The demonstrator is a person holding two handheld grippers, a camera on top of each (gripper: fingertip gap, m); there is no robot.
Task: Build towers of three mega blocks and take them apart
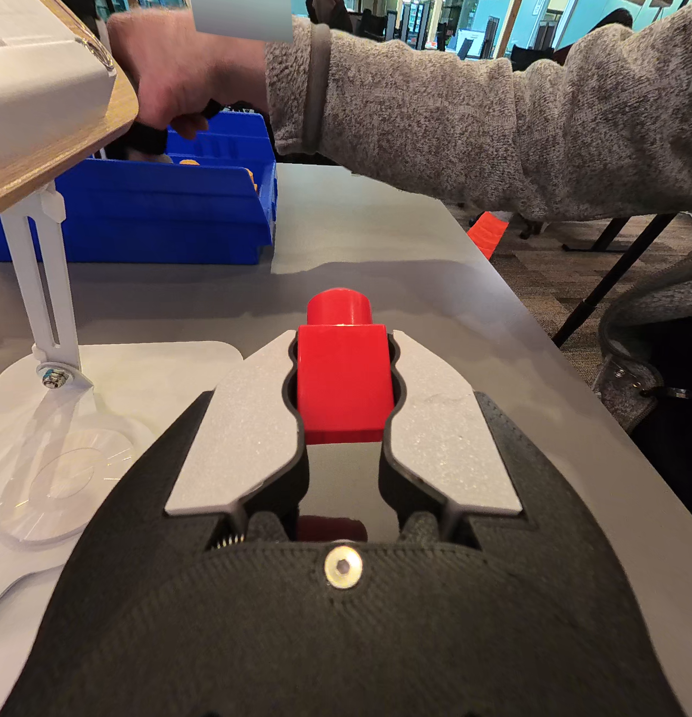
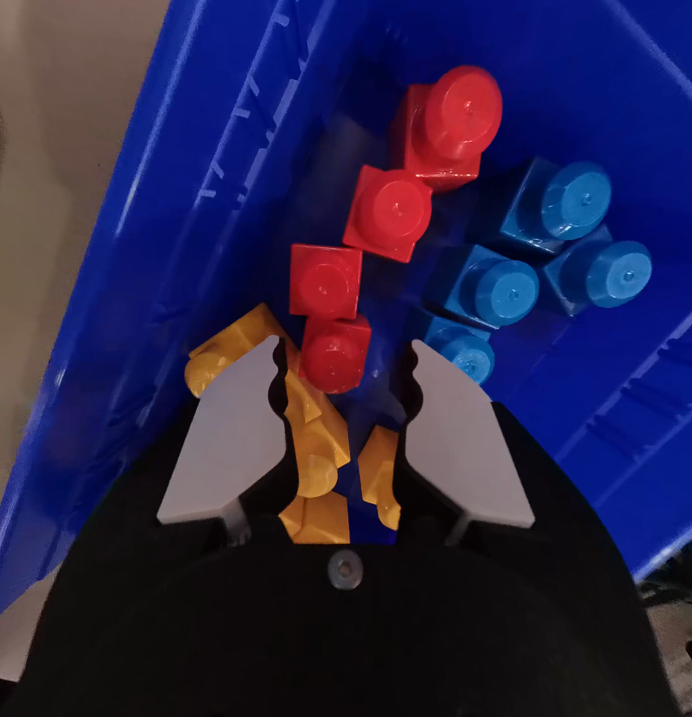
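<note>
Through the left wrist view I saw my left gripper (image 1: 343, 372) clamped on a red block (image 1: 342, 380) above the grey table (image 1: 375, 232), while the right wrist view showed my right gripper (image 2: 344, 368) gaping wide over red blocks (image 2: 389, 213), blue blocks (image 2: 507, 291) and yellow blocks (image 2: 317, 446) in the blue bin (image 2: 220, 194).

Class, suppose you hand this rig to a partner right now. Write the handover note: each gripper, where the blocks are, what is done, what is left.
Left gripper: shut on a red block, stud forward, held above the grey table.
Right gripper: open, down inside the blue bin, gripping nothing; the nearest red block lies between its fingertips untouched.
Bin contents: four red blocks, four blue blocks, several yellow blocks.
Done: no tower stands in view.
Left: probably pick blocks from the bin, stack three, then take them apart.
</note>
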